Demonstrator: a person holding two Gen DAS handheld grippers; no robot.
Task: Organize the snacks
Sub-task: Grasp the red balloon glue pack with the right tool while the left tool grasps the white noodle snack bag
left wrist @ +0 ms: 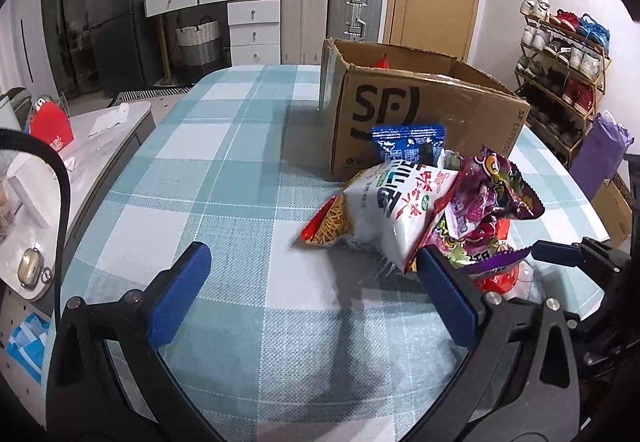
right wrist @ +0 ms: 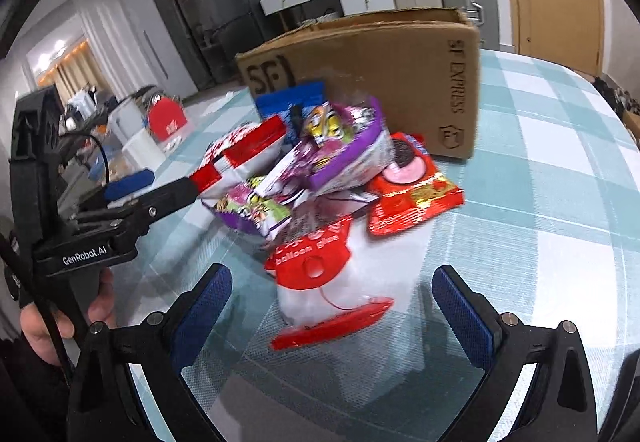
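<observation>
While both grippers hover over a table covered in a teal and white checked cloth (left wrist: pixel 224 170), a heap of snack packets lies between them and an open cardboard box (left wrist: pixel 424 110). The box is brown, printed with black "SF" lettering, and stands on the cloth at the far side of the heap, its top flaps open.

In the left wrist view, the left gripper (left wrist: pixel 316 282) has its blue-padded jaws spread wide and grasps nothing. Its right finger sits just beside the near edge of the heap. Nearest that finger is a white and red bag of crunchy sticks (left wrist: pixel 376 210), lying tilted on the cloth. A purple candy bag (left wrist: pixel 492 194) rests on top of it to the right. A blue packet (left wrist: pixel 408 142) stands behind them, against the box wall.

In the right wrist view, which is slightly blurred, the right gripper (right wrist: pixel 332 306) is also released, jaws wide apart and empty. Between its fingers, on the cloth, lies a white packet with a red label reading "balloon glue" (right wrist: pixel 320 274). Beyond it sits a red packet showing a dark sandwich cookie (right wrist: pixel 408 190), close to the corner of the box. The purple candy bags are piled in the middle of the heap.

The left gripper appears at the left of this view, held in a hand (right wrist: pixel 44 326), its tip at the heap's left edge.
</observation>
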